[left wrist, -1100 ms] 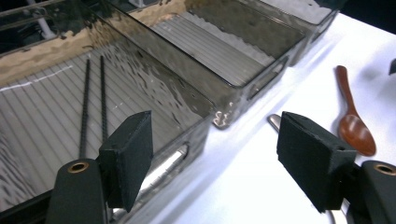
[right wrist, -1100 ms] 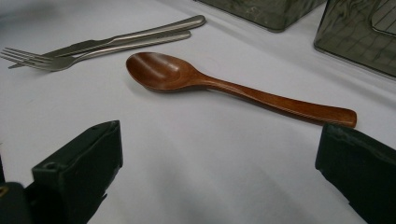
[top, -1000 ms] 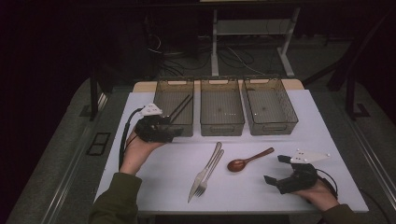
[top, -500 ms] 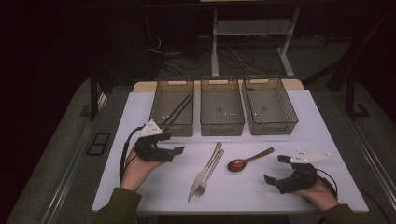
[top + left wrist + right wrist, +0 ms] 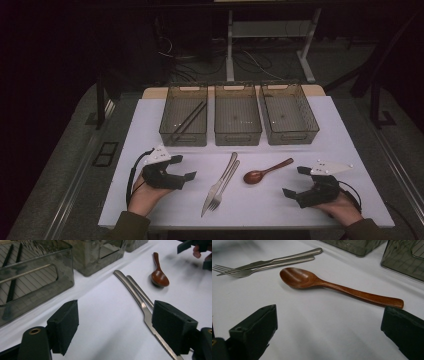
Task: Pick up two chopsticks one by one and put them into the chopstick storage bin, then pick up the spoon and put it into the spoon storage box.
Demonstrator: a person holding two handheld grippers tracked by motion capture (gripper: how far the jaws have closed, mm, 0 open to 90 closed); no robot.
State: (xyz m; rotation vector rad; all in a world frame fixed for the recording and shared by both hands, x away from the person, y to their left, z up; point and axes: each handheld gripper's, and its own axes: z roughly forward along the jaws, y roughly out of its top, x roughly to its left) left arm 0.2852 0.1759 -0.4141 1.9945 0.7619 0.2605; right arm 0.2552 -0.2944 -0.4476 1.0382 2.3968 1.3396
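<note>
A steel knife and fork lie side by side in the middle of the white table, with a brown wooden spoon to their right. My left gripper rests open left of the cutlery, nothing between its jaws. In the left gripper view, the left gripper faces the knife, fork and spoon. My right gripper sits open right of the spoon. In the right gripper view, the right gripper is just short of the spoon.
Three clear grey bins stand in a row at the back: the left bin holds black chopsticks, while the middle bin and right bin look bare. The table's front edge lies just under both hands.
My left gripper has drawn back from the left bin toward the near edge and now sits beside the cutlery. The right gripper has stayed put.
</note>
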